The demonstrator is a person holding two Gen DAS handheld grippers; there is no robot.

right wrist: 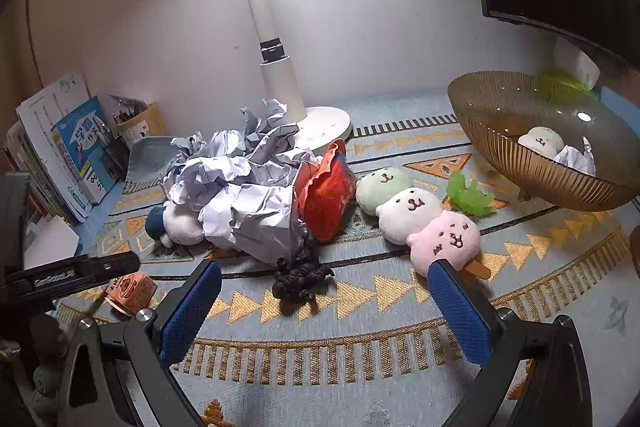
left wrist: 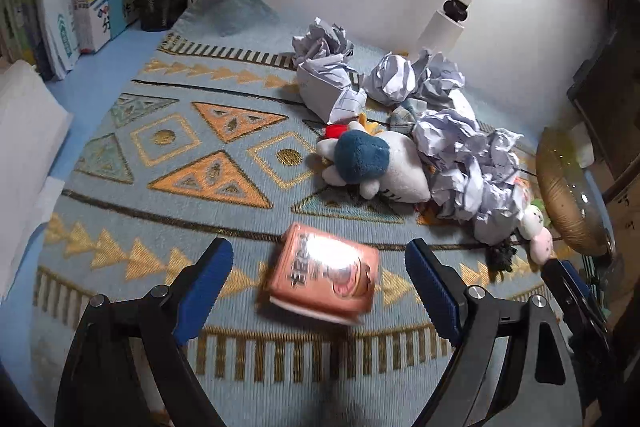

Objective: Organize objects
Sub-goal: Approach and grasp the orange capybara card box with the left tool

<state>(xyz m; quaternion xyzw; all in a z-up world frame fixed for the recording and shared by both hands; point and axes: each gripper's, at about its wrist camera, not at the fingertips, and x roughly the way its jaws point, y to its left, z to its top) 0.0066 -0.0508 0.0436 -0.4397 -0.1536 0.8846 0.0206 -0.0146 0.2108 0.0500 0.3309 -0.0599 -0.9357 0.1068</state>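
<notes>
Between the spread jaws of the left gripper [left wrist: 320, 291], a small orange carton [left wrist: 324, 273] is framed on the patterned mat [left wrist: 168, 147], ungripped; right gripper [right wrist: 326, 311] is held wide above the black scrunchie [right wrist: 300, 277].

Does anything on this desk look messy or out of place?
Yes. A heap of crumpled paper sprawls over the patterned mat, part-burying a white and blue plush toy. A torn red snack bag lies open beside it, and a small orange carton lies tipped on its side.
</notes>
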